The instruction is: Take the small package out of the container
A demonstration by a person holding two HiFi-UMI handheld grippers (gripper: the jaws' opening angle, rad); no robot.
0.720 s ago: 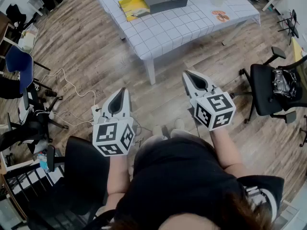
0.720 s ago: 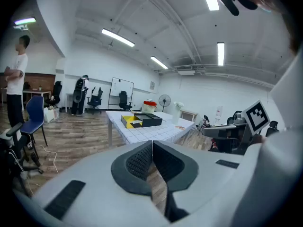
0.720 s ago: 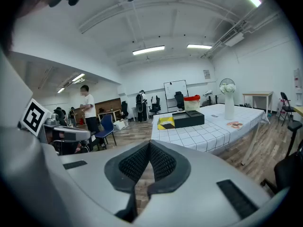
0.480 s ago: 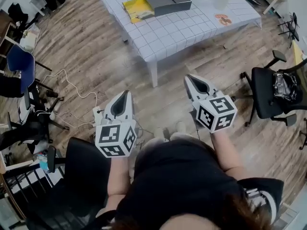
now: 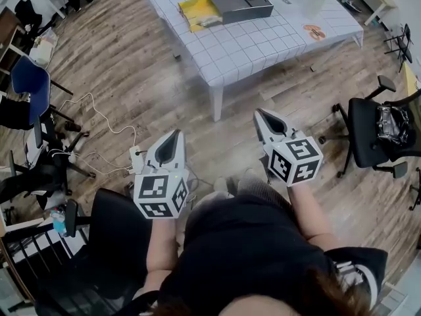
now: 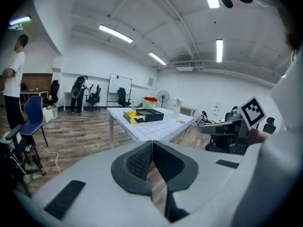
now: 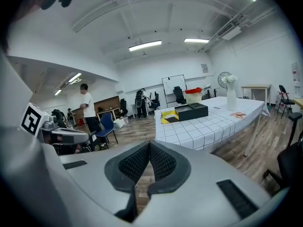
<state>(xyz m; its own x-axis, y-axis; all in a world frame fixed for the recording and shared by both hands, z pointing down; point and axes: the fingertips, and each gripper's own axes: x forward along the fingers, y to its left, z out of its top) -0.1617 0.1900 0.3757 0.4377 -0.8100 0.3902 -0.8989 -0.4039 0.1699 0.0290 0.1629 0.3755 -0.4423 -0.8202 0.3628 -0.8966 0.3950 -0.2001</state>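
Distance is the main fact here: the person stands on the wooden floor (image 5: 131, 78), well apart from the worktop (image 5: 250, 45), so nothing of the task is within reach. The left gripper (image 5: 174, 135) and the right gripper (image 5: 263, 115) are both held low in front of the body and point toward the worktop, likely a carrying pose for the approach. Each gripper view shows its ribbed pads (image 6: 140, 162) pressed together with nothing between them. Both are closed and empty, which suits walking but would have to change before any grasp.

The dark container (image 5: 240, 2) lies at the far side of the worktop, with a yellow thing (image 5: 196, 12) touching its left end. The small package is presumably there, but from this range it cannot be told whether the yellow thing is the package or whether the package lies inside the container. A white vase (image 7: 230, 98) and an orange item (image 5: 314, 31) sit further right, apart from the container, so they probably pose no obstacle. The task looks not yet begun. The next move calls for closing in and opening one gripper over the container.
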